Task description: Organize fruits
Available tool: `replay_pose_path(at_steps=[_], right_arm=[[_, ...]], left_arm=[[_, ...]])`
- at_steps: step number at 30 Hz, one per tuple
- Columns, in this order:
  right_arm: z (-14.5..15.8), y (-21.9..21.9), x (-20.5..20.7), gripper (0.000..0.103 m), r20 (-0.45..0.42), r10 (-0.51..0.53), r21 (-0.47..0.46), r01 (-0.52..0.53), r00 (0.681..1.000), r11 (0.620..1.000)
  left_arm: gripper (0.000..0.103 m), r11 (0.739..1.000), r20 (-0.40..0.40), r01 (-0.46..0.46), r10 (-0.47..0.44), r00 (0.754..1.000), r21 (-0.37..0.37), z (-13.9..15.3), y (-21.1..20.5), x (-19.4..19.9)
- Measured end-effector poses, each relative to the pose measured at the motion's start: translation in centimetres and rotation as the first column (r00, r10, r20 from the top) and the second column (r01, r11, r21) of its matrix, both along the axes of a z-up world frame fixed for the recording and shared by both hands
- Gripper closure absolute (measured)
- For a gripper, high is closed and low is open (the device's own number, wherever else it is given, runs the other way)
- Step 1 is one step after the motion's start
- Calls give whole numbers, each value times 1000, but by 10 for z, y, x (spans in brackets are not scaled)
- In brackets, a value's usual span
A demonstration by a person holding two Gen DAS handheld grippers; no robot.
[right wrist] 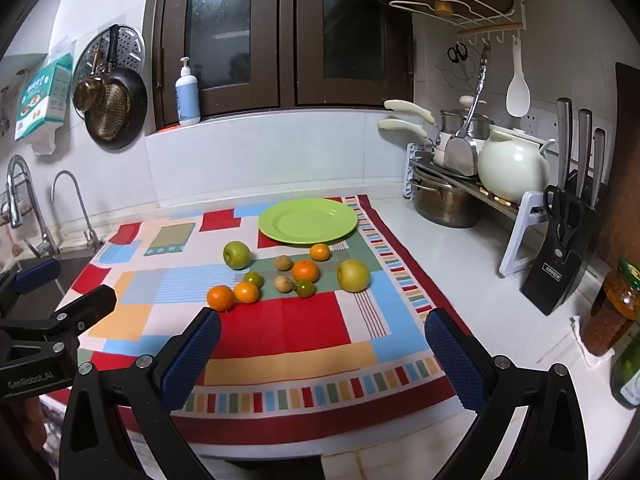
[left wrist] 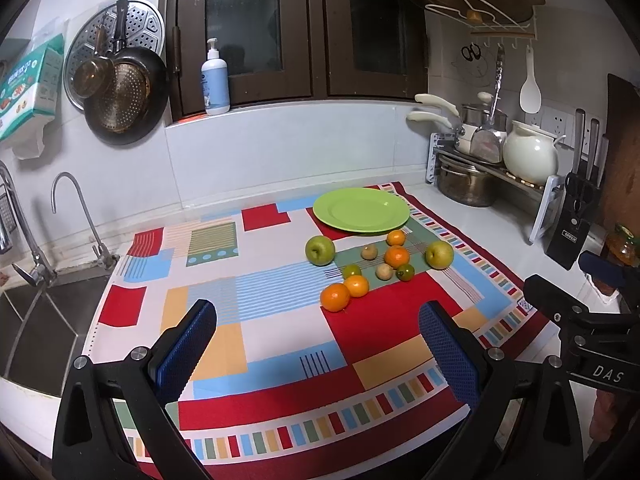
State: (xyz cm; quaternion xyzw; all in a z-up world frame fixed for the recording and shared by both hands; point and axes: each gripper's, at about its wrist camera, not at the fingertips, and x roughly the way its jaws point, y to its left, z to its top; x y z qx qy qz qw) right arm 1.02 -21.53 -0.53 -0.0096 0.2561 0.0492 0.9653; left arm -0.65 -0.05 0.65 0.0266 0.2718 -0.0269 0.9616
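Left gripper (left wrist: 318, 344): fingers spread wide, holding nothing.
Right gripper (right wrist: 322, 350): same.
Fruits (right wrist: 306, 271): loose on surface ahead of fingers, short of plate (right wrist: 307, 221).
Risk: round fruit nudged, rolling away.

The patchwork-print cloth (right wrist: 280, 332) looks matt and woven, lying on a smooth, glossy white table (right wrist: 472, 280). The round lime-green plate (right wrist: 308, 220) is shiny plastic by the look of it. The oranges (right wrist: 306, 271) have that dimpled, slightly glossy skin. The brushed steel pot (right wrist: 444, 200) is dull metal, and the jaws' blue pads (right wrist: 192, 360) look rubbery and textured.
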Motion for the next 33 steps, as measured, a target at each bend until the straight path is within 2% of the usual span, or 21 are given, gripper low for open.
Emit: replay_pose_path(at_steps=[33], right_arm=[[7,0,-2,1,14,14,1,-14,1000,1000]], left_arm=[[0,1000,24,7,-7,1000,2,10,-3,-2]])
